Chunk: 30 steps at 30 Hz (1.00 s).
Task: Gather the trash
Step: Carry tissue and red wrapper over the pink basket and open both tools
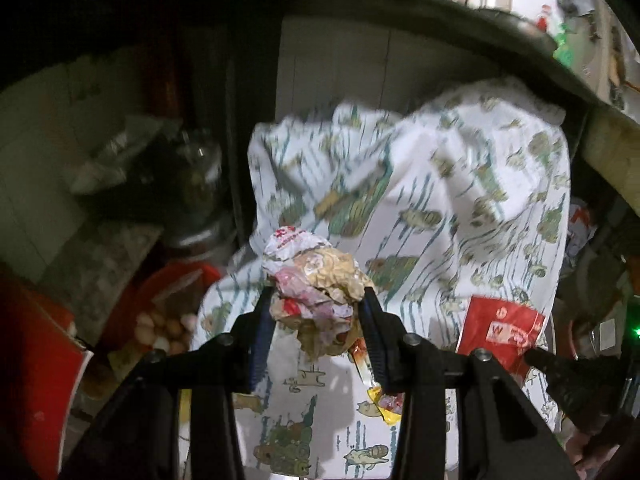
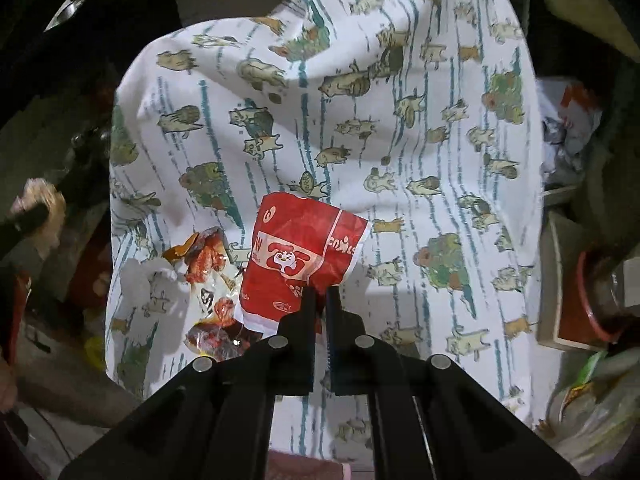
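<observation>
The left tongs (image 1: 318,300) grip a crumpled wrapper wad (image 1: 316,280); the right tongs (image 2: 321,294) pinch a red wrapper (image 2: 304,252) above the cat-print cloth (image 2: 400,120). An orange wrapper (image 2: 212,280) remains uncollected.

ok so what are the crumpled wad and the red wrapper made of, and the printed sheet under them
Crumpled tan and white wad, in the left hand-held gripper: looks like thin matte paper, with sharp creases and printed scraps.
Red wrapper with a cartoon face, in the right hand-held gripper: probably thin paper or film, slightly shiny; hard to tell.
White animal-print sheet: likely woven cloth, with soft folds.
</observation>
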Each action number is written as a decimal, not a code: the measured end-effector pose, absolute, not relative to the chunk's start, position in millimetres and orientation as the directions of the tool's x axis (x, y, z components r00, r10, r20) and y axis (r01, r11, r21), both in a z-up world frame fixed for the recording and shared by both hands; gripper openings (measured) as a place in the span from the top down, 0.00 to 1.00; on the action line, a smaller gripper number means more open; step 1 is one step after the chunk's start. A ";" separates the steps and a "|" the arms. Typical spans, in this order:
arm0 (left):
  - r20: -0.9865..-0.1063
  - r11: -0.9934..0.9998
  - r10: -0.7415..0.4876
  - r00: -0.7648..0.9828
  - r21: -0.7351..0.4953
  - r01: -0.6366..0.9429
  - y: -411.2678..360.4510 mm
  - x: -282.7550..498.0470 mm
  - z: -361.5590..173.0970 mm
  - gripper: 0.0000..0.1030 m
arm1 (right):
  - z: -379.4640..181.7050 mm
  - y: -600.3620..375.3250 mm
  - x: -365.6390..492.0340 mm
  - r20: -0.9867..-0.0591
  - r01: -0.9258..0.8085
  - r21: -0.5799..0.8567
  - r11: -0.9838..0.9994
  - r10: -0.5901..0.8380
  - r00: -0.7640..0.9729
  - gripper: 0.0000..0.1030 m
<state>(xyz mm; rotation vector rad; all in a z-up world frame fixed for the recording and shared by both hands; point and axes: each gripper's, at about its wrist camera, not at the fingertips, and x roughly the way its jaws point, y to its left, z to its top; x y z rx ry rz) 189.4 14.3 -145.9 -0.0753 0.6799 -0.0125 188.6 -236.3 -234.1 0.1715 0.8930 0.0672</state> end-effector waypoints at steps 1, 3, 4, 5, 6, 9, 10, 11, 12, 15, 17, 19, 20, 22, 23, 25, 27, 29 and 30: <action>-0.617 0.997 -0.046 0.785 -0.082 -0.006 13.9 184.5 -142.1 0.62 | -228.8 -235.2 180.4 -0.768 0.021 0.178 0.984 0.126 0.628 0.95; -0.602 0.994 -0.074 0.795 -0.109 0.010 13.6 175.4 -132.1 0.62 | -217.1 -233.3 165.6 -0.753 0.022 0.193 0.981 0.134 0.644 0.95; -0.599 0.994 -0.086 0.796 -0.111 0.024 10.9 171.0 -124.1 0.62 | -209.1 -232.4 156.7 -0.742 0.026 0.201 0.979 0.135 0.657 0.95; -0.594 0.994 -0.086 0.800 -0.106 0.028 8.5 165.6 -117.5 0.62 | -202.1 -231.5 149.5 -0.733 0.028 0.206 0.978 0.136 0.667 0.95; -0.587 0.994 -0.088 0.805 -0.106 0.032 7.1 160.2 -112.5 0.62 | -194.4 -231.1 141.9 -0.723 0.029 0.211 0.977 0.137 0.677 0.95; -0.579 0.994 -0.097 0.809 -0.096 0.051 2.3 137.6 -96.3 0.62 | -166.3 -231.4 114.3 -0.691 0.041 0.231 0.972 0.135 0.710 0.95; -0.597 0.995 -0.090 0.797 -0.082 0.051 -0.2 131.5 -93.4 0.62 | -157.8 -232.0 105.3 -0.680 0.039 0.243 0.969 0.141 0.719 0.95; -0.620 0.996 -0.089 0.780 -0.073 0.055 -2.3 126.7 -93.7 0.62 | -149.0 -232.1 94.6 -0.670 0.034 0.254 0.967 0.150 0.727 0.95; -0.629 0.994 -0.107 0.770 -0.084 0.069 -2.9 123.2 -93.5 0.62 | -141.2 -230.5 84.3 -0.665 0.027 0.254 0.967 0.154 0.731 0.95; -0.657 0.989 -0.147 0.740 -0.120 0.090 -3.6 106.3 -97.1 0.62 | -130.9 -223.7 58.5 -0.654 0.005 0.245 0.969 0.162 0.739 0.95; -0.666 0.988 -0.154 0.730 -0.126 0.093 -5.3 96.6 -106.4 0.62 | -139.0 -213.3 40.7 -0.661 -0.012 0.231 0.973 0.166 0.732 0.95; -0.686 0.987 -0.156 0.710 -0.133 0.088 -6.1 92.8 -121.3 0.62 | -152.5 -205.3 31.3 -0.678 -0.006 0.202 0.979 0.144 0.721 0.95; -0.697 0.986 -0.161 0.699 -0.141 0.086 -6.0 92.0 -130.0 0.62 | -158.7 -202.6 28.9 -0.687 -0.005 0.191 0.982 0.137 0.714 0.95; -0.714 0.985 -0.165 0.681 -0.148 0.084 -6.1 89.7 -147.3 0.62 | -171.2 -198.5 24.0 -0.702 0.002 0.172 0.985 0.121 0.702 0.95; -0.719 0.986 -0.162 0.676 -0.144 0.083 -6.9 87.6 -153.3 0.62 | -178.1 -195.3 21.8 -0.710 -0.006 0.161 0.987 0.120 0.694 0.95; -0.741 0.986 -0.164 0.651 -0.141 0.088 -8.3 84.8 -171.2 0.61 | -191.0 -188.1 19.2 -0.726 -0.028 0.130 0.991 0.114 0.678 0.95; -0.764 0.985 -0.170 0.623 -0.150 0.084 -9.0 84.1 -186.5 0.60 | -202.4 -182.1 18.5 -0.743 -0.042 0.119 0.992 0.117 0.659 0.95; -0.790 0.986 -0.165 0.590 -0.142 0.086 -10.7 84.2 -202.5 0.60 | -216.8 -177.9 20.9 -0.769 -0.046 0.111 0.993 0.115 0.629 0.95; -0.799 0.988 -0.156 0.581 -0.134 0.081 -11.2 83.9 -208.0 0.60 | -224.0 -177.0 21.9 -0.780 -0.039 0.107 0.993 0.108 0.616 0.95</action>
